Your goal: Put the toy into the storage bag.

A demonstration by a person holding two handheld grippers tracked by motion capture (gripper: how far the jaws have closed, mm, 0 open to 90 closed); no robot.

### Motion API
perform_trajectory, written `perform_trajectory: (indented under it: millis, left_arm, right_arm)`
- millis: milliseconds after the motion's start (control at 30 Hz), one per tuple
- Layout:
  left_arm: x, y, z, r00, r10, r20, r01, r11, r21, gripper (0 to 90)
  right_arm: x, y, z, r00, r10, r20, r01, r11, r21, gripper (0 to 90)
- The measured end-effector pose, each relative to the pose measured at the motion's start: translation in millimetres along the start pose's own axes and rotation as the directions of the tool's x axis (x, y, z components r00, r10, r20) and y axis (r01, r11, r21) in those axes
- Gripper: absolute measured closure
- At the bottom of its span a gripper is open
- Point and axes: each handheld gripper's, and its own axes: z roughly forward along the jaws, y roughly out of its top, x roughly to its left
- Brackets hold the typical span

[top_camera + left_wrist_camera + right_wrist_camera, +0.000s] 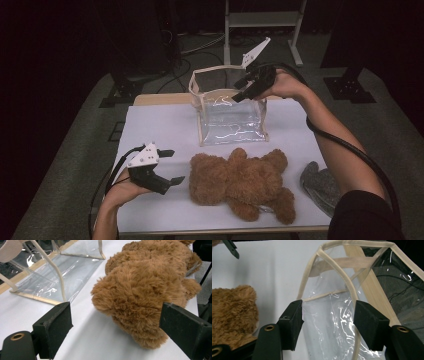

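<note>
The worktop (165, 125) is carrying a white sheet, and three items are lying or standing on it. A clear plastic bag with cream fabric trim and cream handles (227, 117) is standing upright toward the far edge, mouth facing up. A brown plush teddy bear (240, 182) is lying flat nearer the person, just in front of the bag and apart from it. A grey fabric mitten (320, 185) is lying near the right edge of the sheet, beside the bear's legs.

The right tongs (239, 89) are hovering at the bag's upper right rim, angled down toward its opening. In the right gripper view the jaws are standing apart with the clear wall and a cream handle strap (337, 270) of the bag showing between them; the pads are not pressing on either, so the right tongs are open and gripping nothing. No earlier picture is available for comparison.

The left tongs (170, 167) are resting low above the sheet at the left, pointing toward the bear's head. In the left gripper view the jaws are spread wide, with the bear's head (140, 297) lying ahead of them and untouched. The left tongs are open and empty.
</note>
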Motion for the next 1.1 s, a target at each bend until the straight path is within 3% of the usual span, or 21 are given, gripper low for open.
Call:
perform_trajectory:
  millis: [500,700,900,1100]
  left_arm:
    - [0.3,-3.9,-2.4,0.9998,-0.015,-0.008,0.015,0.9998,0.016,9.9]
    - [0.6,-4.8,-3.8,0.9998,-0.019,-0.012,0.019,0.9997,0.013,9.9]
    - [0.2,-5.3,-3.1,0.9997,-0.022,-0.005,0.022,0.9997,0.012,9.9]
    - [0.7,-5.7,-3.1,0.9997,-0.024,-0.003,0.024,0.9996,0.013,10.0]
  right_arm:
    - [-21.1,-1.4,15.2,0.9992,0.029,0.029,-0.03,0.999,0.04,40.1]
    - [-25.0,-3.7,21.4,0.9989,0.037,0.029,-0.039,0.997,0.061,45.6]
    - [-26.4,-10.2,22.2,0.9994,0.026,0.021,-0.028,0.995,0.097,68.0]
    - [-21.9,-13.8,21.4,0.9999,0.012,0.007,-0.013,0.994,0.106,81.6]
